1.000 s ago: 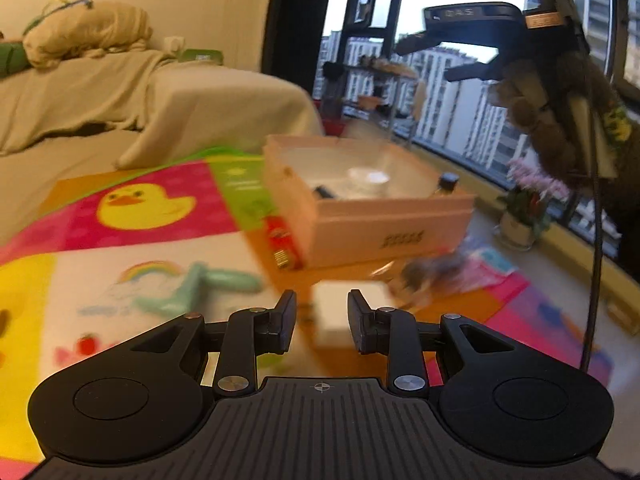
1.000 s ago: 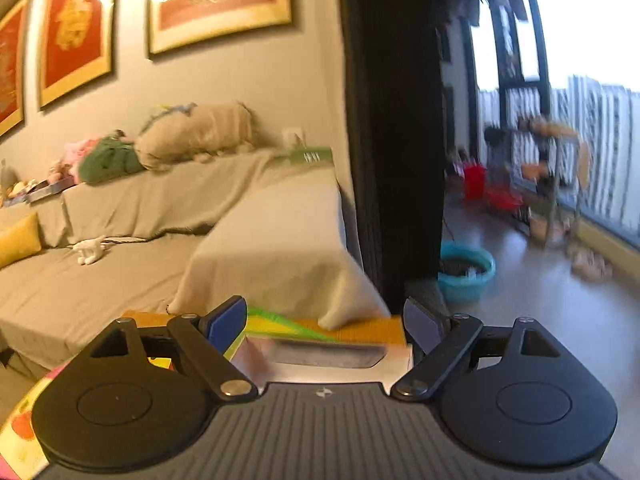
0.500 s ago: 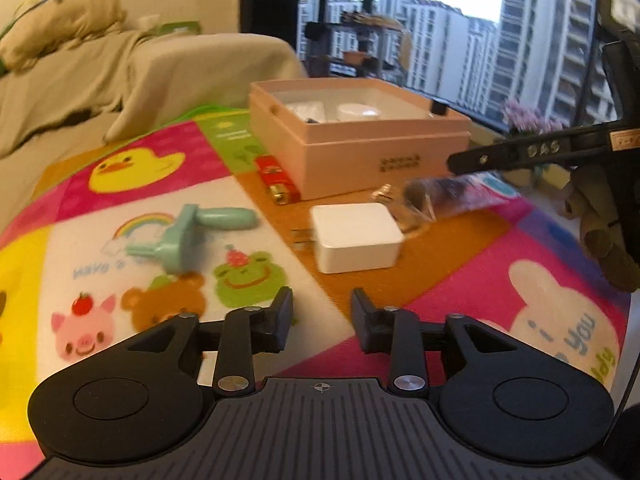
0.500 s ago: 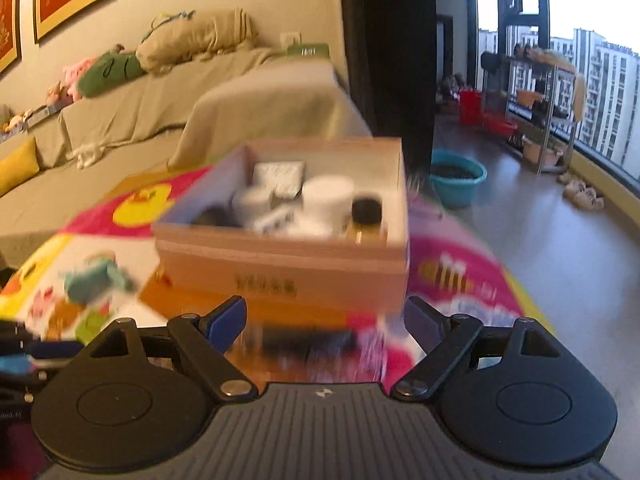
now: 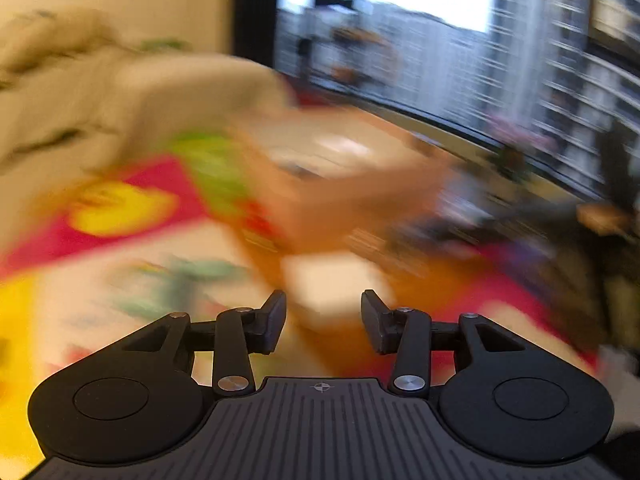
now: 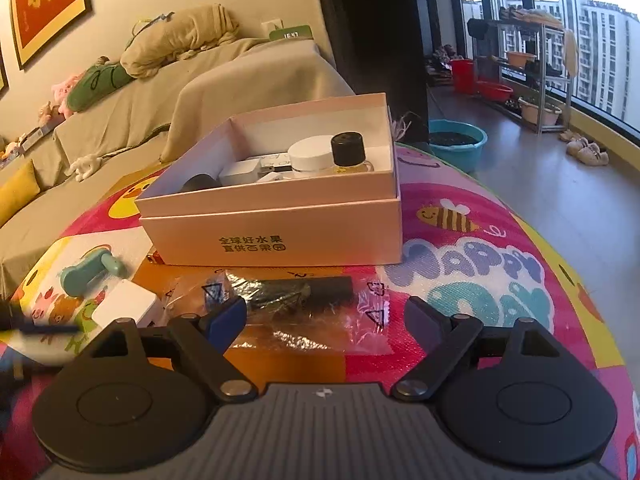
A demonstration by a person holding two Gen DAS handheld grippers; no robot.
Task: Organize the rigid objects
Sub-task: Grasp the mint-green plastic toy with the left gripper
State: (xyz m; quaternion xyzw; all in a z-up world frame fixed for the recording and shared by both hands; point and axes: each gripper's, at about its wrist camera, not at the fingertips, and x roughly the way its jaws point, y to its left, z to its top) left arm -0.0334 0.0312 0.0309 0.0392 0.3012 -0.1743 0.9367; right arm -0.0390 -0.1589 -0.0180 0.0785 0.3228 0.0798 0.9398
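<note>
A pink cardboard box [image 6: 280, 236] stands open on the colourful play mat [image 6: 480, 272]; it holds a white jar [image 6: 310, 156], a black-capped bottle [image 6: 348, 152] and other small items. In front of it lies a clear plastic bag with a black object [image 6: 304, 292]. A white charger block [image 6: 128, 308] and a teal hook [image 6: 88, 274] lie to the left. My right gripper [image 6: 326, 318] is open and empty, just short of the bag. The left wrist view is heavily blurred: my left gripper [image 5: 323, 322] is open and empty, with the white charger [image 5: 332, 280] just beyond its fingertips and the box [image 5: 352, 184] behind.
A red lighter [image 6: 154, 258] peeks out at the box's left corner. A cloth-covered sofa [image 6: 200, 80] runs behind the mat. A blue basin [image 6: 458, 140] and a shelf rack [image 6: 520, 64] stand on the floor by the windows.
My right gripper has tilted down from the sofa to the box and bag. My left gripper's jaws have opened wider, and its view has gone blurred with fast motion.
</note>
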